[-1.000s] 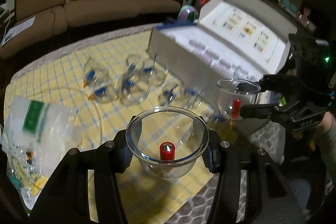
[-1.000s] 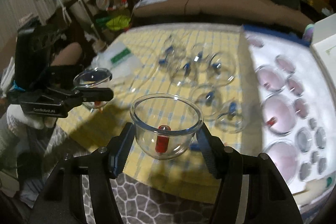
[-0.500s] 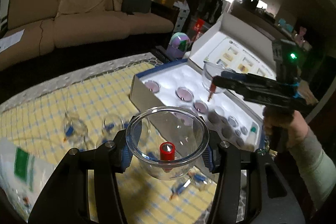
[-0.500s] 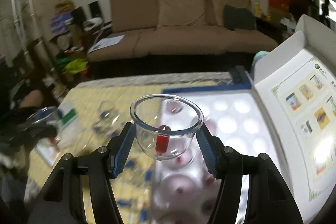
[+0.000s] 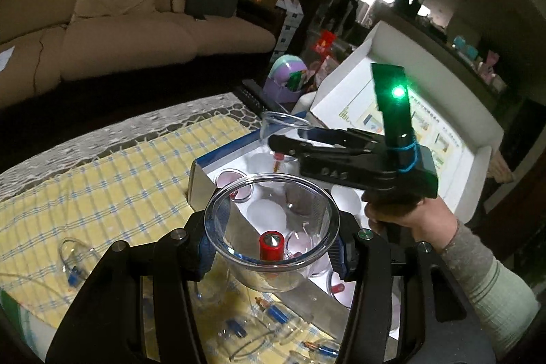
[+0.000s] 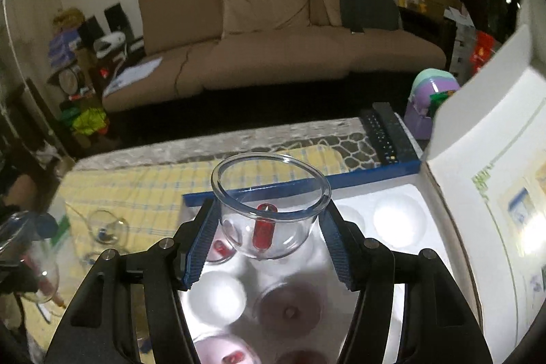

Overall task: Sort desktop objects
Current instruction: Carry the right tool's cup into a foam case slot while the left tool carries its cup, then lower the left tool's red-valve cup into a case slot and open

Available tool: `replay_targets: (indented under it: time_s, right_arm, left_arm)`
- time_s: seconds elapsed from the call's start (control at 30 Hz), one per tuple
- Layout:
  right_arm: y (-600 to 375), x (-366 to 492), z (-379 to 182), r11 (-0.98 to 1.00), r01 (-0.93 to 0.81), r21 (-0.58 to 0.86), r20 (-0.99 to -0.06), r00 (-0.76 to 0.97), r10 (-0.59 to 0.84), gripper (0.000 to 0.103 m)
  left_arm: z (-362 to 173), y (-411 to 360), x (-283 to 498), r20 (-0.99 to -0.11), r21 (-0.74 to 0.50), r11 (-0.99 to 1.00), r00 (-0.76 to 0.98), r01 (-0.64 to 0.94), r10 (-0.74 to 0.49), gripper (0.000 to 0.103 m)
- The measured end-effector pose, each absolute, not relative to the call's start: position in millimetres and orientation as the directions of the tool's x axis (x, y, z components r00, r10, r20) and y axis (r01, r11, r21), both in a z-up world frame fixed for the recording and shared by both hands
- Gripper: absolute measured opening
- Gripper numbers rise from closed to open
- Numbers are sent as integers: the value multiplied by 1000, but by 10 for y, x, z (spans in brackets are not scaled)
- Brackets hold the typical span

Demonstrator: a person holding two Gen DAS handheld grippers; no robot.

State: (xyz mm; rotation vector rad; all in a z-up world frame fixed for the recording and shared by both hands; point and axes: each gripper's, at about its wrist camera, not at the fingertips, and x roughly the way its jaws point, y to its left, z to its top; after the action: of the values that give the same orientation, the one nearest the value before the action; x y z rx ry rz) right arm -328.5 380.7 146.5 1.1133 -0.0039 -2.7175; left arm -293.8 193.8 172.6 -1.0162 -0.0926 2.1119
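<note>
My left gripper (image 5: 274, 248) is shut on a clear cupping cup (image 5: 259, 275) with a red valve (image 5: 271, 243), hanging at the near edge of the white foam tray (image 5: 266, 214). In the same view a hand holds my right gripper (image 5: 285, 133), shut on a second clear cup (image 5: 279, 121) over the tray. The right wrist view shows that gripper (image 6: 269, 244) clamped on its cup (image 6: 239, 227) above the tray's wells: two round wells (image 6: 399, 224) are bare, and others hold cups (image 6: 290, 309). Loose blue-valved cups (image 5: 73, 258) lie on the yellow checked cloth (image 5: 119, 179).
The box's white lid (image 6: 494, 159) stands open at the tray's right side. A black remote (image 6: 385, 132) and a purple-green container (image 6: 430, 98) sit beyond the tray. A plastic bag (image 5: 10, 306) lies at the cloth's left. A tan sofa (image 6: 273, 33) stands behind the table.
Both grippers have swept from over the yellow cloth and its loose cups to over the foam tray, each still clamped on its cup. The right gripper now sits farther over the wells.
</note>
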Motion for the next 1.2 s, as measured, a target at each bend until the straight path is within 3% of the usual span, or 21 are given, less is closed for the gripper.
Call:
replay_targets:
  time_s: [0.27,0.37,0.47,0.6,1.03,1.2]
  right_arm:
    - [3747,-3405,1113,-978,209,-22,-779,-616,-114,63]
    - [3827,-3345,1111,-978,210,8,-793,-594,-134,64]
    - [4013,-3158,1271,-968,213,134,-763,-601,-238,71]
    - [4208,-2963,1472,-970,185,155,-737,-633,-238,71]
    - [4291,-2708,1529,-972,194,134,-740,-633,-229,71]
    - [4338,-2697,1526,-972,182,147,-733,-640,-231,71]
  left_arm:
    - [1547,2083,-3036,-643,-399,-700,-364,-592,674,50]
    - [1537,2150,-3062,-646,-398,-704,-365,-588,671,50]
    - [1546,2221,-3097,-648,-394,-711,-372,-582,664,50]
    - [1491,2365,-3148,-656,-383,-722,-381,-575,651,50]
    - [1094,2972,-3090,-722,-160,-772,-461,-615,517,50]
    - [1004,2956,-3052,-734,-179,-773,-440,-609,517,65]
